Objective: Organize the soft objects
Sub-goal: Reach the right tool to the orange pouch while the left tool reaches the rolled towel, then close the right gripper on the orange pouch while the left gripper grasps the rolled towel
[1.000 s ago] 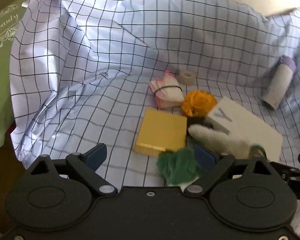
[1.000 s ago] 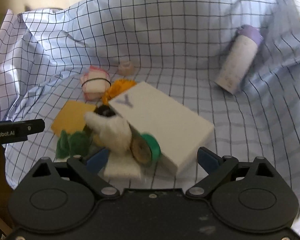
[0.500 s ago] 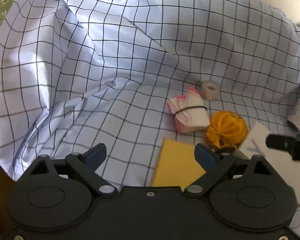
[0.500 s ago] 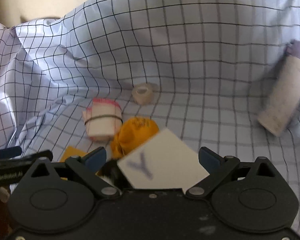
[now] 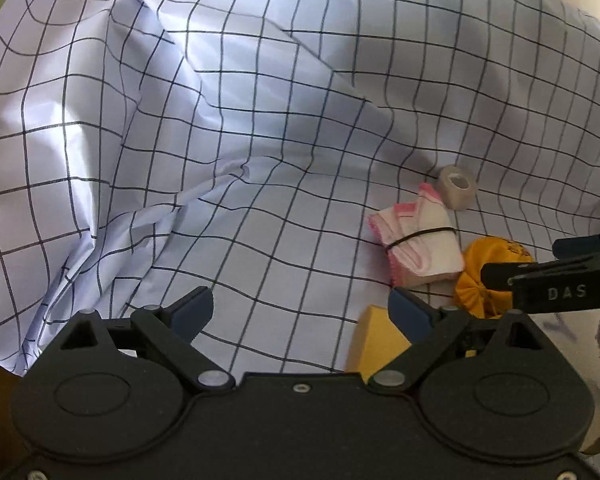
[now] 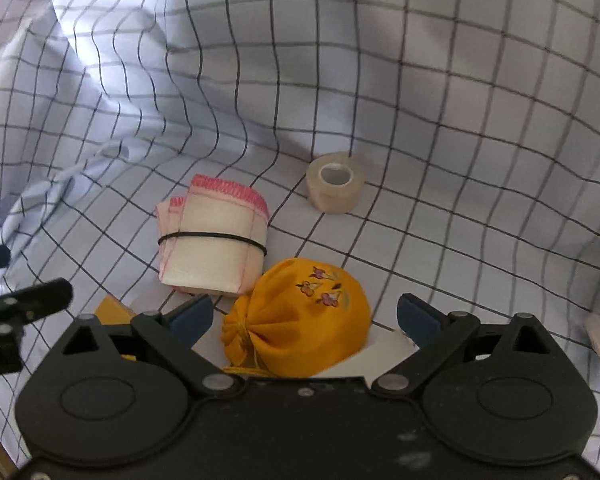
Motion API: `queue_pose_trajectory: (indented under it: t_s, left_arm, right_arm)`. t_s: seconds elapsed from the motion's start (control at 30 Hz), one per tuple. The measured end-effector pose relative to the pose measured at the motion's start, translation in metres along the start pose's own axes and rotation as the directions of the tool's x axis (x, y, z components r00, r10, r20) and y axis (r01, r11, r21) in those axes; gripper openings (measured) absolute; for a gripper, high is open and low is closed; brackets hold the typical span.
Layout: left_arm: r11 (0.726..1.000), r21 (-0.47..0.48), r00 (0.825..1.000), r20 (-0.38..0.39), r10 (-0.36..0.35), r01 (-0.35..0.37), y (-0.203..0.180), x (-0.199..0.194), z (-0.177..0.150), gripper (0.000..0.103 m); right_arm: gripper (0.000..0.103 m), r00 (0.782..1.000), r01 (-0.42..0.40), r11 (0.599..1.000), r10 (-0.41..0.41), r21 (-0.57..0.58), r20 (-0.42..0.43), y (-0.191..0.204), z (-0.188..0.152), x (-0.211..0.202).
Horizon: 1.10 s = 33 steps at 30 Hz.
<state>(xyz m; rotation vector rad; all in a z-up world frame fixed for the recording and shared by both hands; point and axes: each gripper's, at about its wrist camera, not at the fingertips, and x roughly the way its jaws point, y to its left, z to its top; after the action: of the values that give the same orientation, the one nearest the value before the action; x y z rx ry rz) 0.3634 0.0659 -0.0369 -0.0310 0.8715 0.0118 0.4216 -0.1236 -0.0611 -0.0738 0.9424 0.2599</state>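
Low in the right wrist frame, the yellow pouch (image 6: 300, 320), embroidered with small flowers and tied at its neck, sits between the wide-open, empty right gripper (image 6: 304, 316). Above it lie the banded cloth roll (image 6: 214, 240) and tape roll (image 6: 336, 188). Both views have closed in since a second ago; the left gripper (image 5: 300, 312) also gapes empty.

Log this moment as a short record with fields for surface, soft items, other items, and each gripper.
surface: checked cloth, rumpled
soft items: folded towel bound with a black band; yellow pouch touching it
other items: tape roll beyond the towel; yellow block, partly hidden
left gripper: open, empty, over bare cloth
right gripper: open, fingers either side of the pouch, not closed on it
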Motion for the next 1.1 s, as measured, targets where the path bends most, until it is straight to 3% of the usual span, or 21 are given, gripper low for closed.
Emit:
queue_pose_trajectory:
  t_s: [0.5,0.57,0.6,0.73,0.93,1.1]
  left_arm:
    - [1.000,-0.020,1.000,-0.001,-0.004,0.004,0.002,0.006,0.011,0.091]
    - [1.000,-0.019,1.000,0.000,-0.013,0.013,0.000,0.005,0.013,0.092]
    - [1.000,-0.018,1.000,0.001,-0.018,0.018,-0.002,0.005,0.015,0.092]
    - [1.000,-0.004,1.000,0.004,-0.026,0.026,-0.010,0.006,0.020,0.092]
    - [0.999,0.008,0.999,-0.003,-0.043,0.043,-0.026,0.010,0.027,0.092]
    - [0.998,0.024,0.998,-0.008,-0.058,0.058,-0.041,0.018,0.033,0.092]
  right_arm:
    - [0.100,0.998,0.017,0.991,-0.024,-0.136,-0.051,0.012,-0.003,0.032]
    - [0.093,0.999,0.026,0.990,-0.032,-0.136,-0.040,0.013,-0.004,0.031]
    - [0.085,0.999,0.030,0.991,-0.035,-0.132,-0.035,0.011,-0.005,0.030]
    - [0.074,1.000,0.003,0.998,-0.004,-0.062,-0.013,-0.003,-0.005,0.025]
    - [0.073,0.998,-0.010,0.996,0.005,0.084,0.059,-0.024,-0.011,0.018]
    - [0.073,0.986,-0.037,0.964,-0.009,0.264,0.169,-0.048,-0.016,0.006]
